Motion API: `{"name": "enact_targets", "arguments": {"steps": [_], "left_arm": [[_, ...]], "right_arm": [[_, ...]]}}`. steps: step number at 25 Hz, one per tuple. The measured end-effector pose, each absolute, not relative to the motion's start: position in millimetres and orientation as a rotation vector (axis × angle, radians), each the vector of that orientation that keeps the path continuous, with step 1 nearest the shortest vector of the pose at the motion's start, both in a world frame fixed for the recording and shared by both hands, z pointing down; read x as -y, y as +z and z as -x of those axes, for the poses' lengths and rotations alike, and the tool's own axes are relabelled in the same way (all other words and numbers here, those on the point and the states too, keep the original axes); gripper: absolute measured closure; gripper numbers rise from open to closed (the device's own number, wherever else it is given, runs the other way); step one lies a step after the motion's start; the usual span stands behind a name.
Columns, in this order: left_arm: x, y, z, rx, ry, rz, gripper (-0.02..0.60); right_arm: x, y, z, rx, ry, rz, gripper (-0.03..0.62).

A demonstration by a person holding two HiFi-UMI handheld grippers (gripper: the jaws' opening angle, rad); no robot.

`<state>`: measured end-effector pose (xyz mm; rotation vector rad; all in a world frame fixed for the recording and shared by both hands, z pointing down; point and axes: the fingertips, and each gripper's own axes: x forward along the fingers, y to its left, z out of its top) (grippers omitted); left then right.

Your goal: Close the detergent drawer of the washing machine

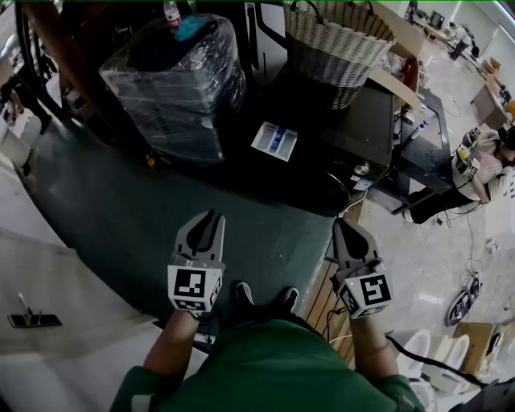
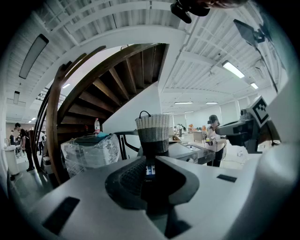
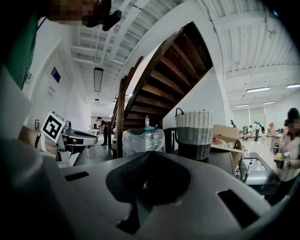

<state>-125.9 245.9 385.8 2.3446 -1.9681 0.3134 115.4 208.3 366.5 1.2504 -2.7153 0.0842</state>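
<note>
Left gripper view: your left gripper (image 2: 150, 163) has its jaws drawn together, with only a thin slit between the pads and nothing held. Your right gripper (image 3: 150, 161) is closed the same way and is just as empty. In the head view both hang low in front of you over the dark green floor (image 1: 121, 209), side by side but apart.

The detergent drawer (image 1: 274, 141) is pulled out (white, with blue inside). It lies well away from both grippers, at about 1 o'clock from the left one and 11 o'clock from the right. It juts from the dark washing machine (image 1: 370, 121), and a wicker basket (image 1: 330, 40) stands on the machine's top at 12 o'clock.

At 11 o'clock from your left gripper is a plastic-wrapped bundle (image 1: 173, 84) with a bottle (image 1: 171, 11) on it, and a wooden staircase (image 2: 117, 75) rises behind.
</note>
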Motion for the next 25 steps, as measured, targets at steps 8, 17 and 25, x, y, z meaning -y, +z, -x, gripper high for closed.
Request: {"name": "enact_targets", "arguments": {"steps": [8,17,25], "left_arm": [[-254.5,387.4,143.6,1.957,0.295,-2.335,0.508],[-251.9,381.4,178.2,1.953,0.212,-2.355,0.508],[-241.9,393.3,211.3,1.903,0.154,-2.352,0.508]], "right_arm": [[-218.8,366.1,-107.0,2.707,0.126,-1.291,0.576],[-215.6,355.1,-100.5,2.678,0.145,-1.453,0.576],[-218.0,356.0,-69.6,2.623,0.091,-1.483,0.576]]}}
